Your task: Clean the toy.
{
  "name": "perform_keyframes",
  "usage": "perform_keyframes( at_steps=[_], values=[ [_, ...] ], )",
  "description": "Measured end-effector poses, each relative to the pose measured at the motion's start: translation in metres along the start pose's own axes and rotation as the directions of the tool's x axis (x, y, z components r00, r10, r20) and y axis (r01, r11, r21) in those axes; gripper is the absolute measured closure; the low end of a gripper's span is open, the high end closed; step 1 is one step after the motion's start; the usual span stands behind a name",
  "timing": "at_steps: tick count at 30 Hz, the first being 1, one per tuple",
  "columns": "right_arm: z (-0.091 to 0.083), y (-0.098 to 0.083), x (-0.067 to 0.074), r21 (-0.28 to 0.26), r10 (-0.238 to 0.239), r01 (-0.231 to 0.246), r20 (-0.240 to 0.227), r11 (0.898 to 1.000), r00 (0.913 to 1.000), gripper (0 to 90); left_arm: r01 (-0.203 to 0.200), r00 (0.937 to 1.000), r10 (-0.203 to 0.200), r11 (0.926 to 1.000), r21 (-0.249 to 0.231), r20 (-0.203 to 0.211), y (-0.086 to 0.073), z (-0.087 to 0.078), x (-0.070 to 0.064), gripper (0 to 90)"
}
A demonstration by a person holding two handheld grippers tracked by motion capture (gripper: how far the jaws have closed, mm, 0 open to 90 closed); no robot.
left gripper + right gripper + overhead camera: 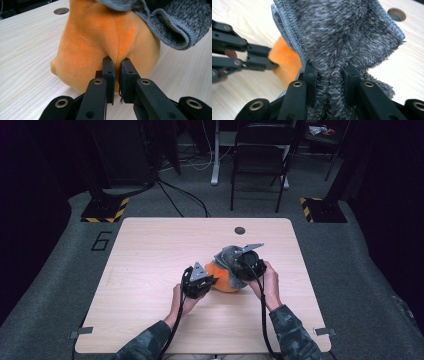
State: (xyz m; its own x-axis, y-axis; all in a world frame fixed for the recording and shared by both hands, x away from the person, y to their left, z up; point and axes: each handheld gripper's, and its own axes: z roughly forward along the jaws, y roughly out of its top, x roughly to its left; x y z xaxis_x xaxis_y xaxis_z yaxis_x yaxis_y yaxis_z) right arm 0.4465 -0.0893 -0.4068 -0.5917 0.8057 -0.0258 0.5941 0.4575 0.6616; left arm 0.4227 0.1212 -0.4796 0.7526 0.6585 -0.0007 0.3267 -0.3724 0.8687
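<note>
An orange plush toy (223, 280) lies on the wooden table (150, 265), partly under a fuzzy grey cloth (228, 254). My left gripper (117, 65) pinches a fold of the orange plush toy (95, 37) between its jaws, low on the toy's near side. My right gripper (329, 72) is shut on a bunched fold of the grey cloth (342, 32), which drapes over the toy's top. In the right gripper view the left gripper (273, 65) comes in from the left edge onto the orange plush (287, 60). In the high view the left gripper (211, 280) sits left of the toy and the right gripper (241, 261) above it at the right.
A round cable hole (240, 230) sits near the table's far edge. Behind the table stand a black folding chair (260, 155) and two stand bases with yellow-black tape (105, 209). Cables run over the grey carpet. The table's left half is bare wood.
</note>
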Motion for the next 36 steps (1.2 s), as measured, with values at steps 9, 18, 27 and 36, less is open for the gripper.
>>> perform_keyframes(
  at_steps=[9,18,27,36],
  values=[
    [0.006,-0.007,-0.015,0.045,0.030,-0.030,0.001,0.999,0.9995,70.1,0.015,0.9999,-0.015,0.9999,0.001,-0.001,-0.001,0.000,0.004,83.8],
    [0.015,-0.016,-0.030,0.101,0.100,-0.100,0.003,0.990,0.9949,70.1,0.025,0.9997,-0.025,0.9996,0.010,0.004,-0.002,0.000,0.006,83.9],
    [0.046,-0.039,-0.049,0.203,0.147,-0.154,0.051,0.967,0.9878,70.2,0.019,0.9998,-0.019,0.9998,0.002,0.002,-0.002,0.000,0.007,83.7],
    [0.029,-0.032,-0.056,0.161,0.144,-0.154,0.070,0.975,0.9871,70.3,0.001,1.0000,-0.001,1.0000,-0.008,0.008,-0.002,0.000,0.005,83.6]
  ],
)
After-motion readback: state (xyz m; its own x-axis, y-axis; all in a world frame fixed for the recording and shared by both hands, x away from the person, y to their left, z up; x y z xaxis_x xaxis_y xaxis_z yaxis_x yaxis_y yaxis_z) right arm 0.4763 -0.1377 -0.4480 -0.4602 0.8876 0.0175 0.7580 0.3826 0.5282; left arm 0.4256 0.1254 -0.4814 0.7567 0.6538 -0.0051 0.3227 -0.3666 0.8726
